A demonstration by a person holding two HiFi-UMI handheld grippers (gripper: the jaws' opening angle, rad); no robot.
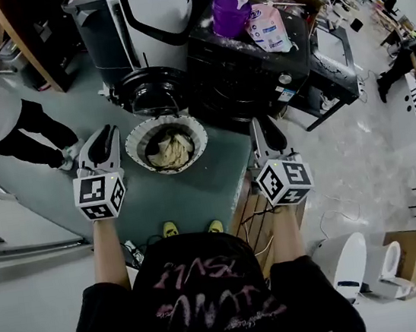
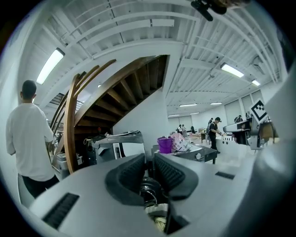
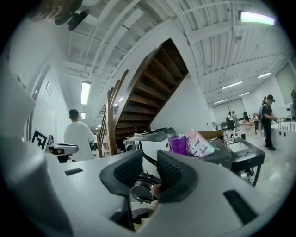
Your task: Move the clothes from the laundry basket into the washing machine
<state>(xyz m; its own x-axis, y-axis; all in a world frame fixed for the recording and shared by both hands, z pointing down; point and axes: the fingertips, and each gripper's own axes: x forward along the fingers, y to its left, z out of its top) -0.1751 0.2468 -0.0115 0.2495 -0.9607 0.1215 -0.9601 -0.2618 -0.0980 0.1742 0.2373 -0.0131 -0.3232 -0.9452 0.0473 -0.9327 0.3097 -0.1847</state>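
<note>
Left gripper and right gripper both nearly closed, empty, flanking the laundry basket (beige clothes inside).

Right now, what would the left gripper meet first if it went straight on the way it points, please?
Most likely the washing machine's open door, dead ahead between its jaws, though depth is unclear.

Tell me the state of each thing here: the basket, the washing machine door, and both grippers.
laundry basket: upright, still holds cream clothes.
washing machine door: appears swung open.
left gripper: fingers slightly apart, nothing between them.
right gripper: fingers slightly apart, nothing between them.
</note>
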